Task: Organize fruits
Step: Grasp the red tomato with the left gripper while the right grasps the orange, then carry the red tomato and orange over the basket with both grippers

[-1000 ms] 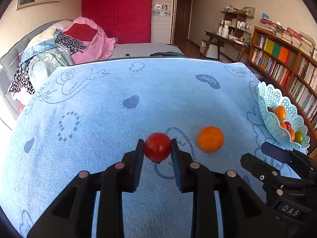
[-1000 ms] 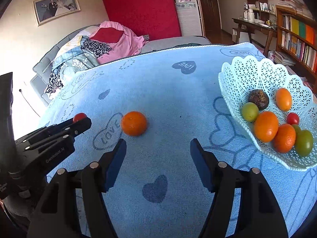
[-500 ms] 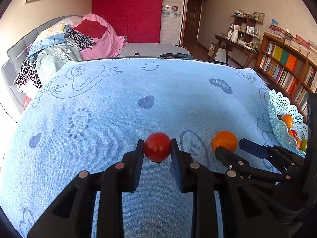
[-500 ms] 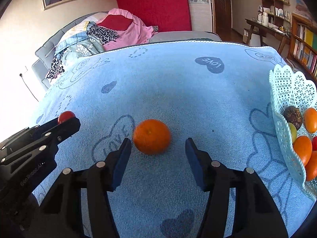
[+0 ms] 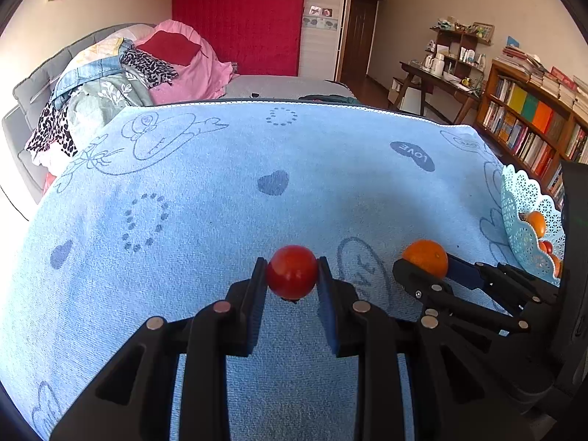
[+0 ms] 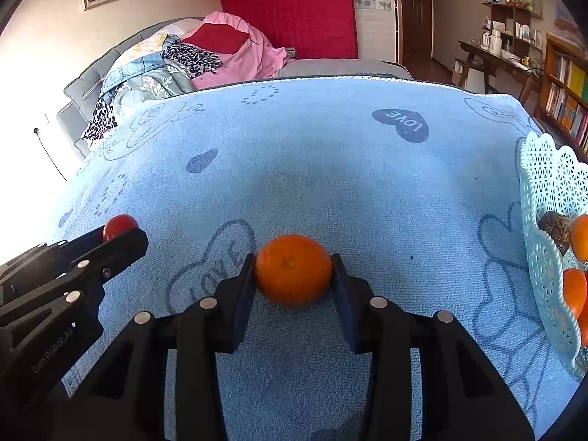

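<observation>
Fruit spread across a towel-covered desk [image 6: 367,191]

A tomato [image 5: 292,272] lies left of an orange [image 6: 294,270] on the towel [image 5: 257,220]; a basket [image 6: 544,257] holding more fruit stands at the right edge; a bookshelf [image 5: 529,125] behind it.

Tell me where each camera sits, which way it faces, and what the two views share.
Left wrist: on the left gripper, looking forward and down along its fingers, shut on the red tomato; the right gripper shows at right.
Right wrist: on the right gripper, same slant; its jaws, just closing, touch the orange; the left gripper shows at left.
Shared: blue towel, both fruits, lace basket, bed, red panel.
</observation>
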`<state>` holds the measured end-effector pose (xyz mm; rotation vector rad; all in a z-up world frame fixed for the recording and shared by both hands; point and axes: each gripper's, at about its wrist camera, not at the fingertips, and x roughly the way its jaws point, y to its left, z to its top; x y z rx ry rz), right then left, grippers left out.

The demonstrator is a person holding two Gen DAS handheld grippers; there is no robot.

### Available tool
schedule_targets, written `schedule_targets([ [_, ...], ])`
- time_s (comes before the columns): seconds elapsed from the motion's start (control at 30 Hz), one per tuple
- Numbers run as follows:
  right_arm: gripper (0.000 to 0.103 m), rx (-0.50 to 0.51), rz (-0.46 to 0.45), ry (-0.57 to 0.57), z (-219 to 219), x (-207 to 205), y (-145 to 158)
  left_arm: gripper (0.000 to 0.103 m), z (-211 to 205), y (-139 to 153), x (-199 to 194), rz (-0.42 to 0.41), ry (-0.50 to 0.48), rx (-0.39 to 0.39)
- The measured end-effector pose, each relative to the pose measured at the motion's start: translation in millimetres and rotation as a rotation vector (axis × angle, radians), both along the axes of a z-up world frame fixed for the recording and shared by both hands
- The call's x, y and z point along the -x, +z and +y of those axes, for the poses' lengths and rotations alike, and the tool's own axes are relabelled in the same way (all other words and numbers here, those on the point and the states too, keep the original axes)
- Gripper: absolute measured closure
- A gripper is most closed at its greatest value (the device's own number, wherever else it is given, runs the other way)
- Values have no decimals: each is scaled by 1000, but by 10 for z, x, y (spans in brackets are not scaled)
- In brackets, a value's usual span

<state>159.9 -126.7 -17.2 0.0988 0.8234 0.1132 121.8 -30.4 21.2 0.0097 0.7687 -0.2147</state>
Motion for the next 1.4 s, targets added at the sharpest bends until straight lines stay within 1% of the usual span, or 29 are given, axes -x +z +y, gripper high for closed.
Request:
schedule_targets([
  [0.3, 62, -30, -30, -28, -85, 210, 105, 76, -5, 30, 22, -12, 1, 3],
  [0.4, 62, -42, -40, -37, -98, 272, 151, 76, -6, 52, 47, -32, 8, -13],
  [0.57, 62, -41, -60, -46, -103, 384, 222, 76, -7, 87, 84, -42, 5, -7],
  [0.9, 62, -81, -90, -75, -209, 571, 388, 76, -62, 151, 177, -63, -14, -8],
  [1.4, 62, -100, -140, -113, -402, 875, 615, 76, -230, 260, 294, -94, -57, -27],
])
